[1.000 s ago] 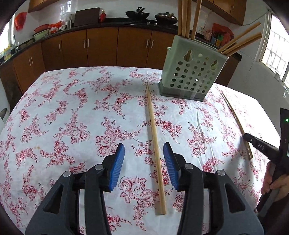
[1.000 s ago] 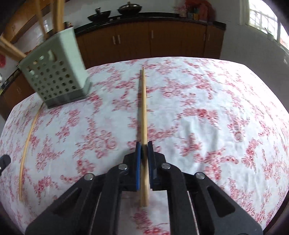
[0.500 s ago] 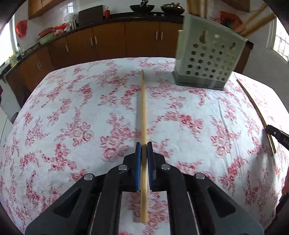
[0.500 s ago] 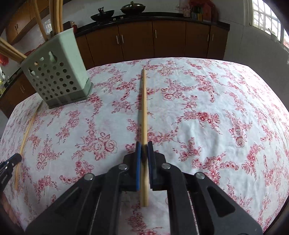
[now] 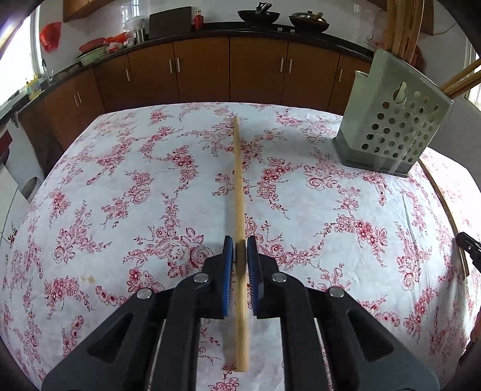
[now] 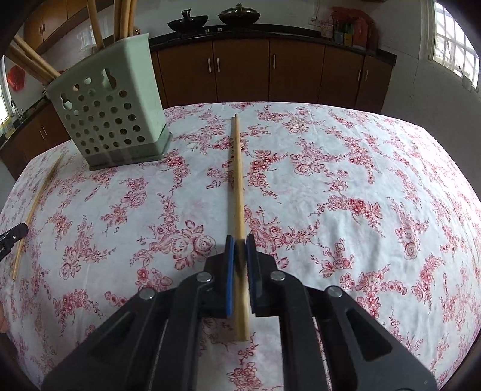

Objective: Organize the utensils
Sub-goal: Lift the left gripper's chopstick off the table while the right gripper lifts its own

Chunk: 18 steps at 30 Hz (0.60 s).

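We see left tongs point(image 5: 240, 251) clamped on chopstick point(image 5: 238, 186); right tongs point(image 6: 240, 249) clamped on second chopstick point(image 6: 236, 168). Each stick runs straight ahead over tablecloth point(image 5: 120, 195). Holder point(image 5: 390, 120) ahead, right of left tongs.

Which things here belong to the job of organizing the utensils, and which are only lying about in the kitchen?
For the job:
- left tool, shut on a chopstick
- right tool, shut on another chopstick
- holder, already with chopsticks in it

Just lying about:
- woks on the counter
- bottles
- red bag
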Each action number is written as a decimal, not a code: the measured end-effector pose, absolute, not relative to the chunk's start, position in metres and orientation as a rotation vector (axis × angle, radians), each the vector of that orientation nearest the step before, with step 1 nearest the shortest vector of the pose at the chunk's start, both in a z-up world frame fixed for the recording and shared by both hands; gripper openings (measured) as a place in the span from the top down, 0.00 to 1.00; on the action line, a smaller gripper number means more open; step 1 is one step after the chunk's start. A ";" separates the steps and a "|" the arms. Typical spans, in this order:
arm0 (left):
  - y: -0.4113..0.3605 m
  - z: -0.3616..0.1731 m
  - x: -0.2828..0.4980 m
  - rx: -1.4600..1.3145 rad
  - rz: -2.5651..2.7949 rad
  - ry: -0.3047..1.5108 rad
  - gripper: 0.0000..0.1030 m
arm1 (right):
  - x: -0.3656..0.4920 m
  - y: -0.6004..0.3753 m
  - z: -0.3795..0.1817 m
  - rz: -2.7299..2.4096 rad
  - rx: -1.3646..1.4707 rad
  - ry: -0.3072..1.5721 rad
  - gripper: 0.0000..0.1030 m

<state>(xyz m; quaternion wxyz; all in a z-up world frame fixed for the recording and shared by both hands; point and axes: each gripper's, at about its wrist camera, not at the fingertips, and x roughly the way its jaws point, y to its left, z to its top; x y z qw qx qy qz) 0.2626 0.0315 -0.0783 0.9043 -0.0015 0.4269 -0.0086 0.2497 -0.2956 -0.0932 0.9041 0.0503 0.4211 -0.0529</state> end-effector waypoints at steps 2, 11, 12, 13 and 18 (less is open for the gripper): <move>0.032 -0.078 0.262 -0.008 -0.020 0.882 0.89 | 0.250 -0.295 -0.094 -0.110 0.103 0.871 0.90; 0.030 -0.079 0.262 -0.003 -0.016 0.882 0.89 | 0.250 -0.295 -0.094 -0.110 0.103 0.870 0.90; 0.030 -0.079 0.262 -0.003 -0.016 0.881 0.89 | 0.250 -0.295 -0.094 -0.110 0.104 0.870 0.90; 0.031 -0.079 0.262 -0.003 -0.016 0.881 0.89 | 0.250 -0.295 -0.094 -0.110 0.104 0.870 0.90; 0.031 -0.079 0.262 -0.003 -0.015 0.882 0.89 | 0.250 -0.294 -0.094 -0.110 0.103 0.870 0.90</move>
